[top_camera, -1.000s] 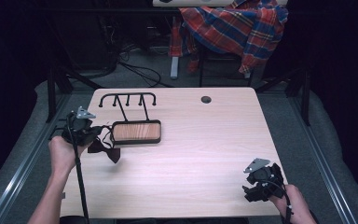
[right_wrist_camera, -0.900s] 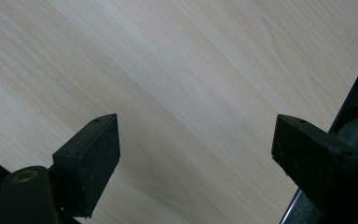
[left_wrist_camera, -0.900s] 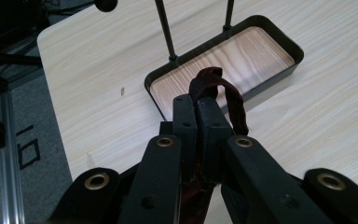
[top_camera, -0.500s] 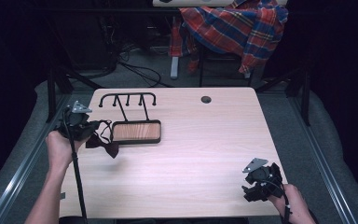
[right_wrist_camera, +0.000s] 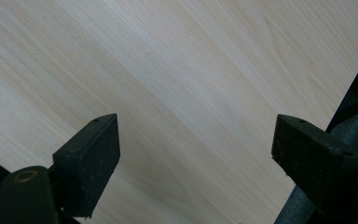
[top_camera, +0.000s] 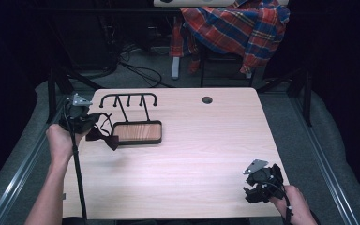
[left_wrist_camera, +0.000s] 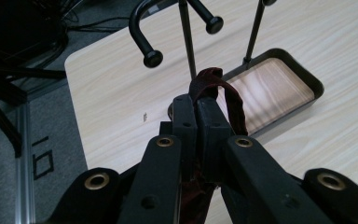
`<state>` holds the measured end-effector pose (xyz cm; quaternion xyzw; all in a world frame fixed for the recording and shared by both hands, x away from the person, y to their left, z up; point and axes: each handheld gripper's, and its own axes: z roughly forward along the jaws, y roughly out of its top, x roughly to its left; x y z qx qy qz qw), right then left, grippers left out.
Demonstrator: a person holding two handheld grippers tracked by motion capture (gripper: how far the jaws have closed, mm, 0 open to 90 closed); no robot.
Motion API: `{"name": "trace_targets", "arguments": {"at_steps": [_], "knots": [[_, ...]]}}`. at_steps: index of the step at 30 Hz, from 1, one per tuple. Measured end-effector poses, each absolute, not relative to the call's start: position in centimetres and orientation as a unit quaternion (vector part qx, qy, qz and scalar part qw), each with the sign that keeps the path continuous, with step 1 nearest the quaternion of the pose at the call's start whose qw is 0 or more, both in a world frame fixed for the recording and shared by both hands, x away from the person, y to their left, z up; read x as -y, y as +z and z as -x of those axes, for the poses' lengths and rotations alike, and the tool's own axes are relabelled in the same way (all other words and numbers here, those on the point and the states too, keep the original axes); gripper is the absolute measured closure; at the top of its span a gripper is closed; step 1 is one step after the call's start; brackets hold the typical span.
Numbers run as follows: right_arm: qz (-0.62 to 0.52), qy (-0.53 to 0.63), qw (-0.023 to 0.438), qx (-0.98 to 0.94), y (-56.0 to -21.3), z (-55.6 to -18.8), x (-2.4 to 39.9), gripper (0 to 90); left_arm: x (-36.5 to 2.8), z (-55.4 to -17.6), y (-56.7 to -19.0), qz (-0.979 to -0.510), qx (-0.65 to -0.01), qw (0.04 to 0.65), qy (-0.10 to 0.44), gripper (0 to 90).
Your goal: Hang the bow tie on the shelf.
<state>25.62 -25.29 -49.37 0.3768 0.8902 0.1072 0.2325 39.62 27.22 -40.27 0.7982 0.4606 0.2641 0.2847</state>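
maroon fabric, a bow tie (top_camera: 104,136) with a thin strap loop, is pinched in the left tool (left_wrist_camera: 196,109), whose jaws are pressed together on the strap. it hangs just left of the rack (top_camera: 130,108), a black stand with a wood-lined tray base, near the counter's (top_camera: 206,154) far left corner. the right tool (right_wrist_camera: 196,154) rests well away from the rack at the near right corner, its jaws spread wide over bare wood, holding nothing.

likely trouble: the strap could slip off a hook's knob, or miss it, because the loop sags closed and the grip is narrow. a hard tug could tip the light rack.

count: one bow tie, one rack with four hooks, two tools, one plaid shirt (top_camera: 236,28) beyond the rack.
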Motion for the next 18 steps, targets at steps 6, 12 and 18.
{"name": "trace_targets", "arguments": {"at_steps": [6, 12, 18], "knots": [[-0.379, 0.107, 0.233, -0.889, -49.4, -25.6, 25.3, 15.0, -27.2, -40.2, -39.8, -0.796, -0.458, 0.292, 0.269, 87.4], [-0.380, 0.106, 0.233, -0.889, -49.4, -25.6, 25.3, 15.0, -27.1, -40.6, -39.2, -0.791, -0.457, 0.294, 0.282, 87.4], [-0.382, 0.105, 0.233, -0.888, -49.4, -25.7, 25.3, 15.0, -27.4, -41.3, -38.9, -0.786, -0.459, 0.296, 0.290, 87.4]]}}
